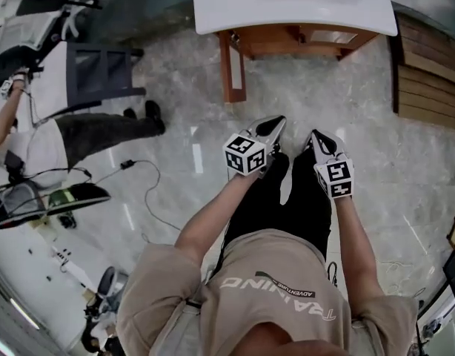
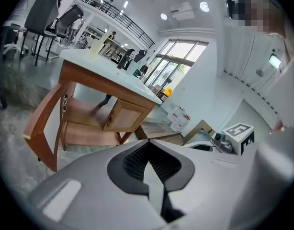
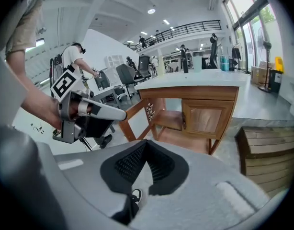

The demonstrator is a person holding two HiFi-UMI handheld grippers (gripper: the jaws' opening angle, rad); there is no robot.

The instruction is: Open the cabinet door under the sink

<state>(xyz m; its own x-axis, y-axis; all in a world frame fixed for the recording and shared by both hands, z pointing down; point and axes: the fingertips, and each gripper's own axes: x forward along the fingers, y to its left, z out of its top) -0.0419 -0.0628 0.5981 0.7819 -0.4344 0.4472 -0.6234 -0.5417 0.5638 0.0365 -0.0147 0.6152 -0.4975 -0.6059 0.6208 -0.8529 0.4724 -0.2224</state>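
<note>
1. The cabinet door [image 3: 208,117] to be opened is seen shut on the right half of the wooden cabinet under the white worktop [image 1: 213,13]. It lies at the far side of the floor, well apart from both grippers. A dark handle [image 3: 184,118] is set on its left edge.
2. A second wooden leaf [image 1: 232,65], at the cabinet's left, is seen swung out toward the near side.
3. The door is judged to be a stiff, fairly light wooden panel, hinged at its right edge. Little force should be needed, only a steady pull along its arc.
4. The handle is judged the best place to take hold. It is small, so a slip may be expected if it is pinched off-centre.
5. The left gripper [image 1: 274,127] is held with its jaws pressed together and nothing between them.
6. The right gripper [image 1: 317,138], just beside the left, is likewise closed and empty.
7. The floor [image 1: 405,199] is pale, glossy stone, with a cable [image 1: 128,164] lying at the left. A slatted wooden platform [image 1: 427,73] is set to the right of the cabinet.
8. The room is a large, bright hall with a railed gallery [image 3: 185,28]. Another person [image 1: 94,136] and office chairs [image 2: 39,13] are seen at the left.
</note>
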